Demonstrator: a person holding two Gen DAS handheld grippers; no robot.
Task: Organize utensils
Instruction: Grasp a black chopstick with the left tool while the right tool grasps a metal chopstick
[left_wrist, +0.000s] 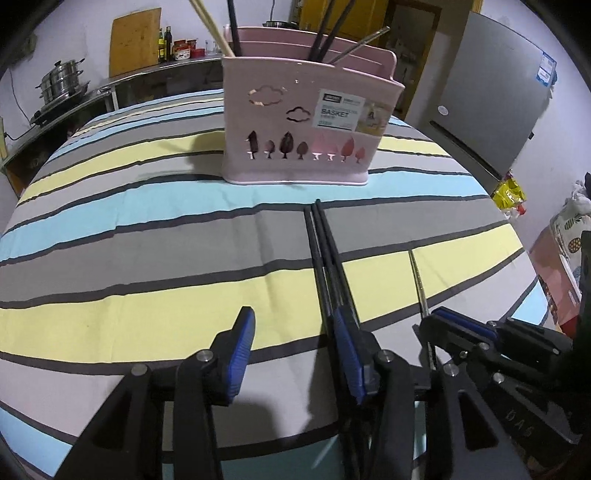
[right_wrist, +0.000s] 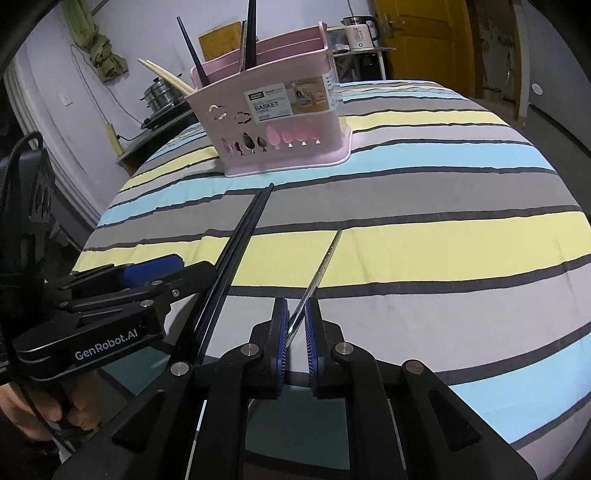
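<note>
Your left tool (left_wrist: 291, 350) stands with its jaws apart, and the black chopsticks (left_wrist: 325, 258) lie on the cloth along the inner face of one blue pad; whether that pad touches them is hard to tell. Your right tool (right_wrist: 295, 332) is closed narrow on the near end of a metal chopstick (right_wrist: 325, 260), which slants up and away toward the pink basket (left_wrist: 306, 129).

Under both tools the desk (left_wrist: 147, 258) wears a striped cloth in grey, yellow and pale blue with thin dark lines. Behind the basket sits a steel counter with a stacked steamer pot (left_wrist: 61, 81), bottles and jars, and a wooden cutting board (left_wrist: 135, 40) leaning on the wall. Right of the basket stands a grey refrigerator (left_wrist: 495, 96), and a yellow door (right_wrist: 424, 40) with a kettle (right_wrist: 360, 31) shows beyond it.

That basket is upright near the far edge of the desk, with cloud and tree cut-outs and a paper label. Black, wooden and metal chopsticks already stick out of its top.

Near ends of the black pair run behind the tool bodies and out of sight.
</note>
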